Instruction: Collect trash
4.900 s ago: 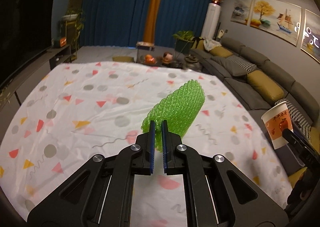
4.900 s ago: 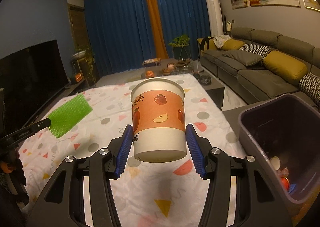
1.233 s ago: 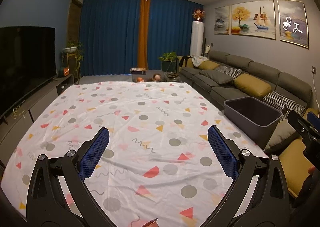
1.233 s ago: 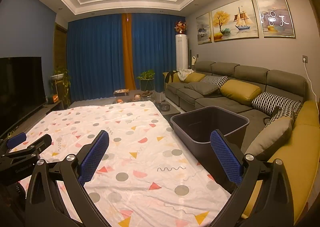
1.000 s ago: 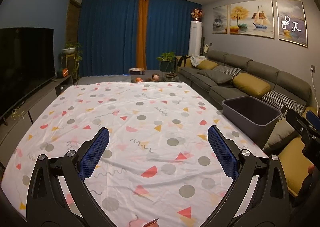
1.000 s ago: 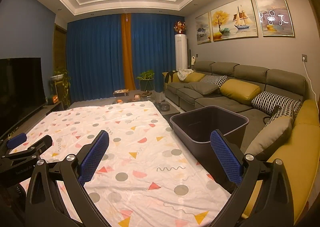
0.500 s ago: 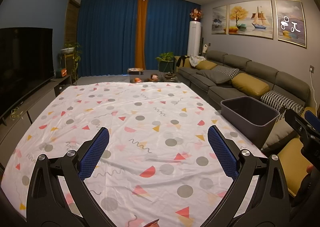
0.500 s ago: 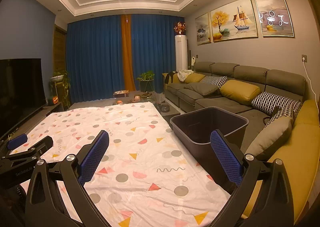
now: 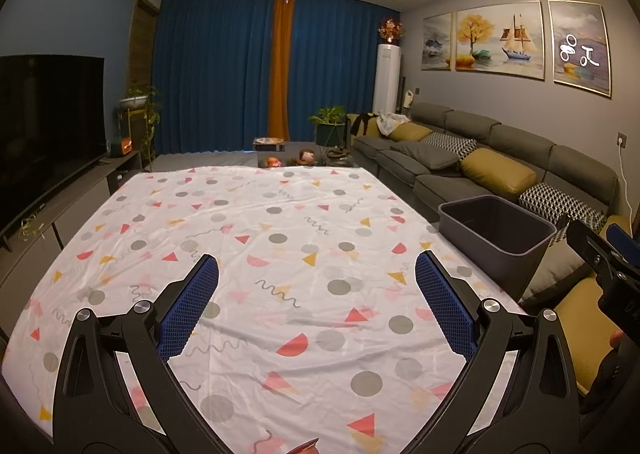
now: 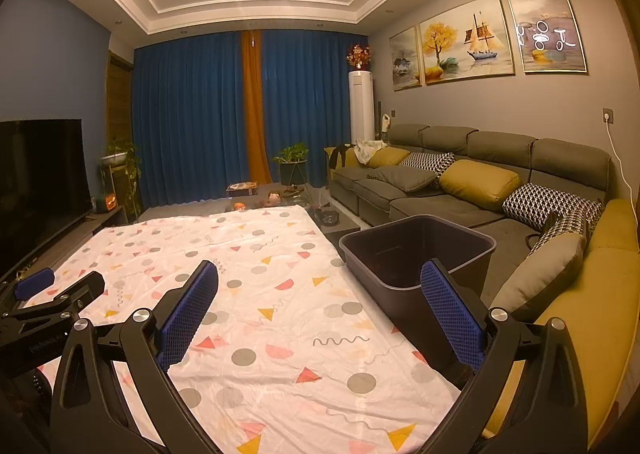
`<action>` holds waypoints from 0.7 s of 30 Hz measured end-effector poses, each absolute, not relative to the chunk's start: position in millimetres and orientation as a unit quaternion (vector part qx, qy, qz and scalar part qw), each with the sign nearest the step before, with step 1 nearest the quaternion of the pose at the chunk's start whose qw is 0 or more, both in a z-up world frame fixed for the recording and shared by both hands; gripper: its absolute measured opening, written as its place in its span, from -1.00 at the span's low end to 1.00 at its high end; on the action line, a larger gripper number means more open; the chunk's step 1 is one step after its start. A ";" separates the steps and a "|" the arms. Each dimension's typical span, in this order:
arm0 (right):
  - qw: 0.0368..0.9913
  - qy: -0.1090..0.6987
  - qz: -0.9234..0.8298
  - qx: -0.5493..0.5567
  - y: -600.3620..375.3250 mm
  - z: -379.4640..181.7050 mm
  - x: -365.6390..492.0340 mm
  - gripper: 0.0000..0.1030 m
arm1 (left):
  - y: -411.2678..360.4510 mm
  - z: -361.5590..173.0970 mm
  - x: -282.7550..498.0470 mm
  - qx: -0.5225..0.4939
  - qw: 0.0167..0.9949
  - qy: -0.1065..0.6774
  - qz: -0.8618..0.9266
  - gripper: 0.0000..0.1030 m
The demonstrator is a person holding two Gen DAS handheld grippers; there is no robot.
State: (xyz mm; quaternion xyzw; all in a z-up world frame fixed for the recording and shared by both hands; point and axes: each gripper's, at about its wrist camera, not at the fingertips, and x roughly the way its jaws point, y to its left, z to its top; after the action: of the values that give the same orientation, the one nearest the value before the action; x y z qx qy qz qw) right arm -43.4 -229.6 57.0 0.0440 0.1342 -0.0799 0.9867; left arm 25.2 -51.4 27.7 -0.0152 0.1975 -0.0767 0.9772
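Observation:
My left gripper (image 9: 316,304) is open and empty above the near part of the table (image 9: 280,214), which has a white cloth with coloured shapes. My right gripper (image 10: 320,310) is open and empty above the table's right edge. The dark grey trash bin (image 10: 416,254) stands just off that edge, right of centre; its inside is hidden. It also shows in the left wrist view (image 9: 496,230) at the right. The left gripper appears at the left edge of the right wrist view (image 10: 52,294); the right gripper (image 9: 608,254) appears at the right edge of the left wrist view.
A grey sofa (image 10: 500,182) with yellow and patterned cushions runs along the right wall behind the bin. A yellow cushion (image 10: 580,314) lies near right. A TV (image 9: 44,126) on a low cabinet lines the left. A small table with objects (image 9: 288,158) stands beyond the far edge.
About five seconds ago the left gripper held a green mesh sleeve and the right a paper cup; both are now open and empty. In the last second nothing has visibly moved.

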 end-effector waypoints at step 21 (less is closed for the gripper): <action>0.987 0.133 -0.081 0.047 -229.2 58.2 -44.8 0.89 | -52.9 30.5 22.8 -0.018 0.978 0.195 -0.078 0.89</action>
State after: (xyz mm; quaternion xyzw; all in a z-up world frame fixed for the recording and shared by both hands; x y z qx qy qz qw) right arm -44.8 -229.2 58.2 0.0467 0.1328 -0.0808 0.9867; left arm 22.8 -52.9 30.5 -0.0179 0.1952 -0.0775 0.9775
